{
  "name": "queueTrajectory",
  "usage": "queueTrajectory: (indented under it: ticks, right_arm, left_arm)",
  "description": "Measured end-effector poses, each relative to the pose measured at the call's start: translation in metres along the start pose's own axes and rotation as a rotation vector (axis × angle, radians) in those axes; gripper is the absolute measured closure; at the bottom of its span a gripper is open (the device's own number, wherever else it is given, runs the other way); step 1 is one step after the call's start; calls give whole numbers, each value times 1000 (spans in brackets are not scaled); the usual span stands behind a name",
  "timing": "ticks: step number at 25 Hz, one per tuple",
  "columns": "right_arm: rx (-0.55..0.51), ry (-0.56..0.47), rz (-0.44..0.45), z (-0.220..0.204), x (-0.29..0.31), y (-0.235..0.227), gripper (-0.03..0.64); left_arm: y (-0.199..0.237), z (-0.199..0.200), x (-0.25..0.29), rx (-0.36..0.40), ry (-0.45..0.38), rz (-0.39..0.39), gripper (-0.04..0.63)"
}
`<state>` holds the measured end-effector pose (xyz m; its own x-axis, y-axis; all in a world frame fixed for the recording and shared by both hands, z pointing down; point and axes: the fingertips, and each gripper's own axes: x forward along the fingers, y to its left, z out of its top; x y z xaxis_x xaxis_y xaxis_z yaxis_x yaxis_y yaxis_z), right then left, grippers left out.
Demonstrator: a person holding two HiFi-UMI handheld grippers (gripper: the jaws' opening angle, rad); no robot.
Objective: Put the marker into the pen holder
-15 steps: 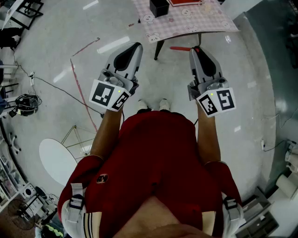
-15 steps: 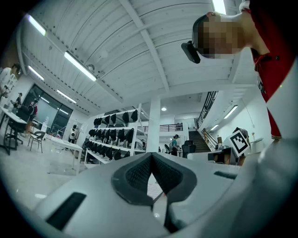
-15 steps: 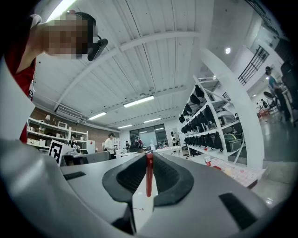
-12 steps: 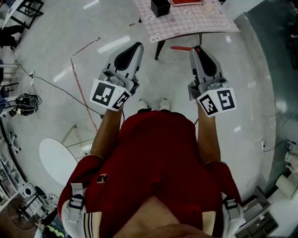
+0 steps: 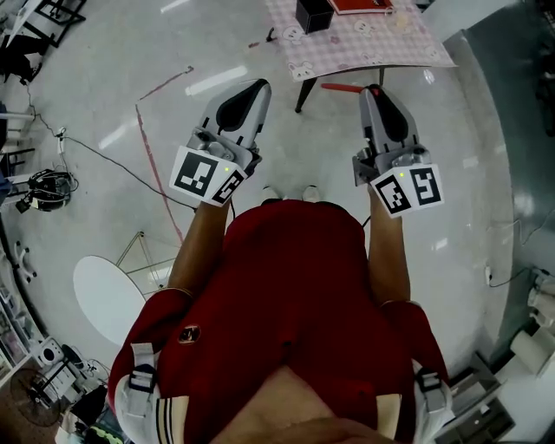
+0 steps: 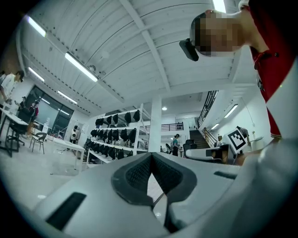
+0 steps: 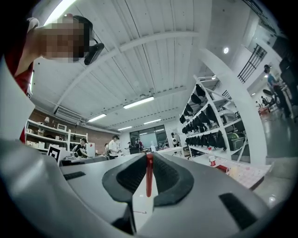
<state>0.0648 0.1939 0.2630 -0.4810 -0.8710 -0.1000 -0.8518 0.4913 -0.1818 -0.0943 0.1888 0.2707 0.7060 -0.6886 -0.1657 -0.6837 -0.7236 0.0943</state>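
glossy pale floor, pink checked table ahead, round white table at left.

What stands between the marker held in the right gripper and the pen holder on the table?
Nothing visible does. The right gripper holds the red marker over the floor, just short of the table. The black pen holder stands on the table, with only bare cloth on its near side.

Red marker held in right gripper; black pen holder stands apart.
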Motion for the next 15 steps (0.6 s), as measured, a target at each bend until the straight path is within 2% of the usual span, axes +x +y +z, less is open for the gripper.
queueTrajectory:
  ticks: [15]
  right_arm:
    - [-33,13,-23,-10,30,31,575]
  left_arm:
    - [47,1,-34,-29,-21,19,589]
